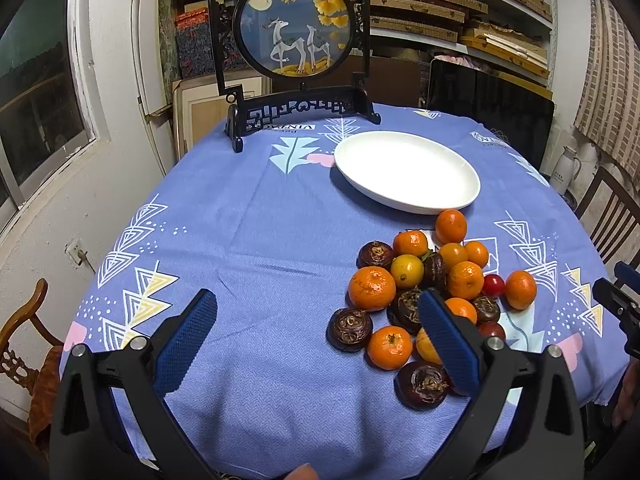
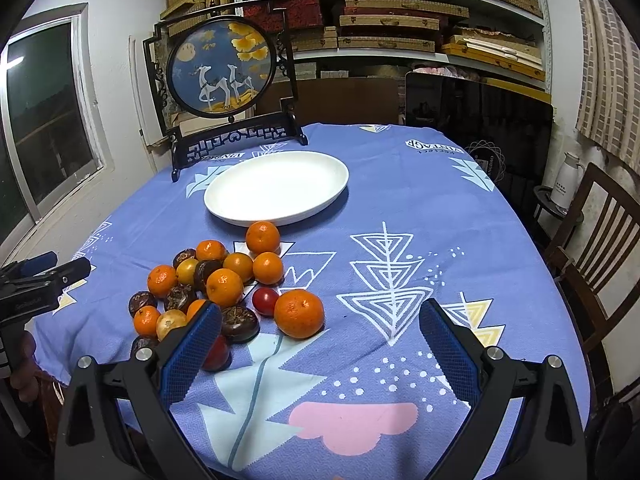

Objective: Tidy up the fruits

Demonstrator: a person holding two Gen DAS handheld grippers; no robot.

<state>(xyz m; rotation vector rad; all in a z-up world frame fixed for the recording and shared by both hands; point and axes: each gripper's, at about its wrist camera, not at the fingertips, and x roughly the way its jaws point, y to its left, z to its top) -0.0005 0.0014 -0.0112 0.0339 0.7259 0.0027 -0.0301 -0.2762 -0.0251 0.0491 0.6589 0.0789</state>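
A pile of fruit lies on the blue patterned tablecloth (image 1: 248, 240): several orange tangerines (image 1: 372, 288), dark brown water chestnuts (image 1: 350, 329) and small red tomatoes (image 1: 493, 285). The pile also shows in the right wrist view, with a big tangerine (image 2: 299, 313) at its right edge. An empty white oval plate (image 1: 406, 170) (image 2: 276, 186) sits just behind the pile. My left gripper (image 1: 316, 304) is open and empty, low over the cloth left of the pile. My right gripper (image 2: 320, 312) is open and empty, right of the pile.
A black-framed round deer screen (image 1: 298, 32) (image 2: 222, 68) stands at the table's far edge. Wooden chairs (image 2: 596, 248) stand around the table; a white kettle (image 2: 566, 180) is behind on the right. Shelves of boxes fill the back wall.
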